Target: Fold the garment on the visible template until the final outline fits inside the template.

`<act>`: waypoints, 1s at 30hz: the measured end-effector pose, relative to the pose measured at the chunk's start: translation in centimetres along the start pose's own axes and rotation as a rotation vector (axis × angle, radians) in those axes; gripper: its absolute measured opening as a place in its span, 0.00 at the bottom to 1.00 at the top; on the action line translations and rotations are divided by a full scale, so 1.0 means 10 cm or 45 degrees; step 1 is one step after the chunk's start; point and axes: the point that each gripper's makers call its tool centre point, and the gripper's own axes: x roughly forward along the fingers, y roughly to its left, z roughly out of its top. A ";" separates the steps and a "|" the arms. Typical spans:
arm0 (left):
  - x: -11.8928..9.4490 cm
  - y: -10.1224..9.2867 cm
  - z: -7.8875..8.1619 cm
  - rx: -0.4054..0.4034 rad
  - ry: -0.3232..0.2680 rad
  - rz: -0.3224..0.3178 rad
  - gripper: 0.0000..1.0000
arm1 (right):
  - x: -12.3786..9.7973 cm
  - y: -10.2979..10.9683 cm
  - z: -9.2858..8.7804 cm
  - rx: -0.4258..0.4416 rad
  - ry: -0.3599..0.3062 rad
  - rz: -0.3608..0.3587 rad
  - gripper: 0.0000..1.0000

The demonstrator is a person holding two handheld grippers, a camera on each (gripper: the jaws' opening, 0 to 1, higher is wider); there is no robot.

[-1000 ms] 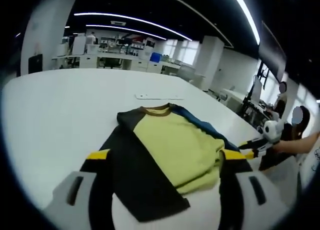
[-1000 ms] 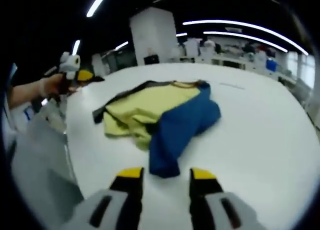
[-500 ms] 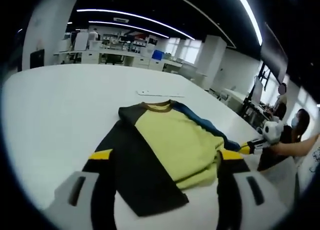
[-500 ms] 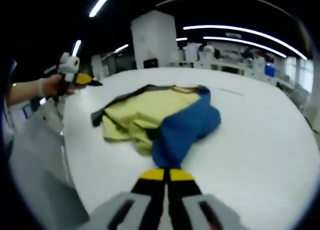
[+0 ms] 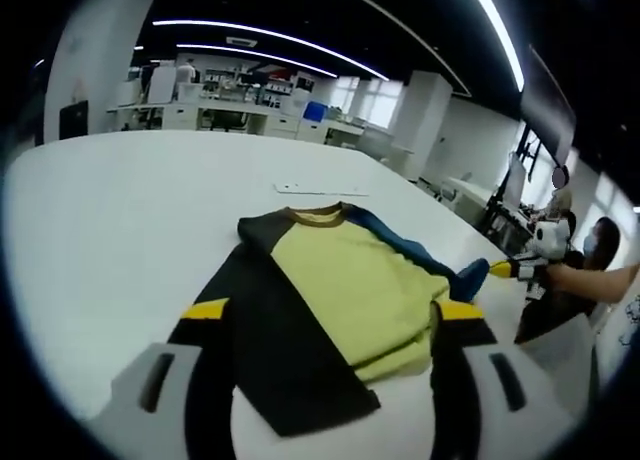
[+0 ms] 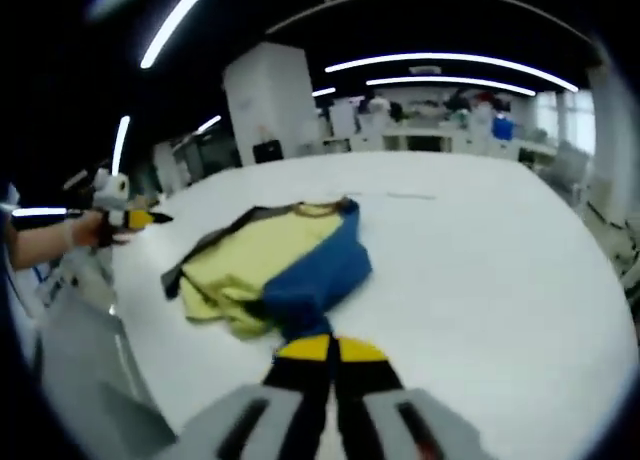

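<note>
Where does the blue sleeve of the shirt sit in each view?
Left gripper view: blue sleeve at right of centre, its end held by the right gripper.
Right gripper view: the sleeve sits low centre, running down into the closed jaws.
Shared landmark: the shirt's brown collar.

The shirt [image 5: 340, 300] is spread on the worktop [image 5: 110, 230], one sleeve [image 5: 270, 370] lying between the left gripper's [image 5: 330, 315] fingers [image 5: 205, 315]. The opposite sleeve [image 6: 315, 285] is clamped by the right gripper [image 6: 330, 348]. A flat strip [image 5: 320, 190] is laid beyond the collar.
</note>
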 end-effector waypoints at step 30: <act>0.17 0.12 -0.07 -0.023 0.052 0.016 0.76 | -0.18 -1.59 0.26 0.099 0.138 -0.335 0.00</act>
